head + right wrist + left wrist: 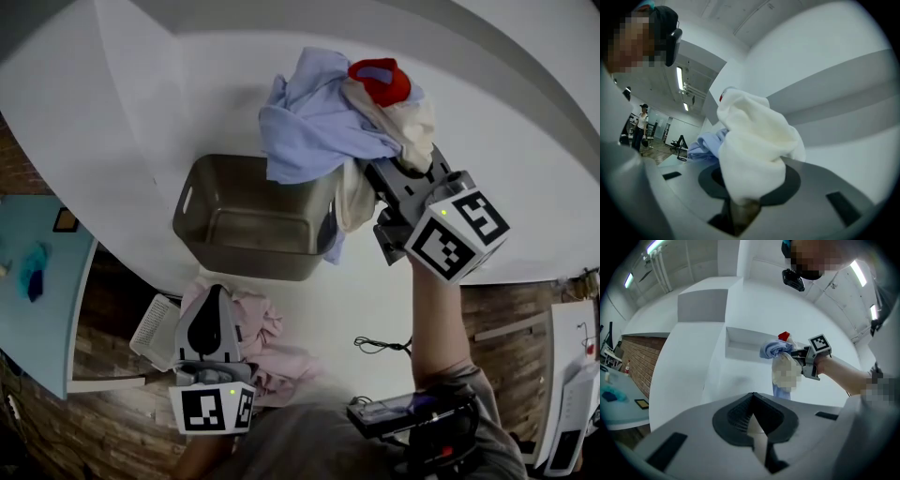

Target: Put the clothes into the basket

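Close to us, our left gripper (213,298) is pinched tight on nothing, just by the pink clothes (272,352). Past them sits the basket (253,258), with nothing in it. Our right gripper (373,176) grips 1 bundle of clothes (319,122) over its right rim, so we should move to the middle before letting go.

The basket (246,261) is open at its left, while a clothes bundle (314,122) overhangs its right rim. Pink clothes (272,342) and a cable (380,345) lie on the surface (122,112) beside it.
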A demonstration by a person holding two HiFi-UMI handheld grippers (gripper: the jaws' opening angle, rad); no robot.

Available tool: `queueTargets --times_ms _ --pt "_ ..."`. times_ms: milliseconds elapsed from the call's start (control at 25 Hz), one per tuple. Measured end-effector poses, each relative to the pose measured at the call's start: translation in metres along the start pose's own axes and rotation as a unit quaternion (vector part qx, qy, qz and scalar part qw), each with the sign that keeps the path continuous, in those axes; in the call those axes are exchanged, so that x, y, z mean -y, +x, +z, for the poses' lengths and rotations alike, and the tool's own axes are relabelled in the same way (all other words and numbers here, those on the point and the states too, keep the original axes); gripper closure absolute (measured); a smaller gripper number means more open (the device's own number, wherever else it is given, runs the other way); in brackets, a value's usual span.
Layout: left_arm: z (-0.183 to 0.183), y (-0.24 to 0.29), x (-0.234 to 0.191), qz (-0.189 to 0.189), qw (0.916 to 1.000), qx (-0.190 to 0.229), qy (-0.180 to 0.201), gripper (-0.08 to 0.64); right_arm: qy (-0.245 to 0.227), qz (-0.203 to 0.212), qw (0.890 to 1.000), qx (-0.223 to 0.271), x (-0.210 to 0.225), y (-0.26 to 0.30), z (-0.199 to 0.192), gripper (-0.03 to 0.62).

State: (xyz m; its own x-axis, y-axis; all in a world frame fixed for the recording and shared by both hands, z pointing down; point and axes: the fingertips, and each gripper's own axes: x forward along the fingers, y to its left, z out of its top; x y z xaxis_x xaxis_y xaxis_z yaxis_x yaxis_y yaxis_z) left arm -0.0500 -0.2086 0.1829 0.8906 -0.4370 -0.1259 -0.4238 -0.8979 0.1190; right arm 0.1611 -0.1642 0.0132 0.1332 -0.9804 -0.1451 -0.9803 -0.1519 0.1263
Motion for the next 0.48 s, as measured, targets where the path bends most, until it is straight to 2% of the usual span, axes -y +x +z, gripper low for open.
queueTargets --times_ms 320,480 --pt "0.006 0.015 -0.029 0.011 0.9997 0.001 -0.022 0.552 -0.029 0.040 0.998 0.041 -0.013 0.056 0.067 0.468" --pt "0.003 0.009 -0.037 0.019 0.9995 0.004 -0.027 0.552 -0.030 0.047 0.997 0.059 -0.018 0.059 0.079 0.467"
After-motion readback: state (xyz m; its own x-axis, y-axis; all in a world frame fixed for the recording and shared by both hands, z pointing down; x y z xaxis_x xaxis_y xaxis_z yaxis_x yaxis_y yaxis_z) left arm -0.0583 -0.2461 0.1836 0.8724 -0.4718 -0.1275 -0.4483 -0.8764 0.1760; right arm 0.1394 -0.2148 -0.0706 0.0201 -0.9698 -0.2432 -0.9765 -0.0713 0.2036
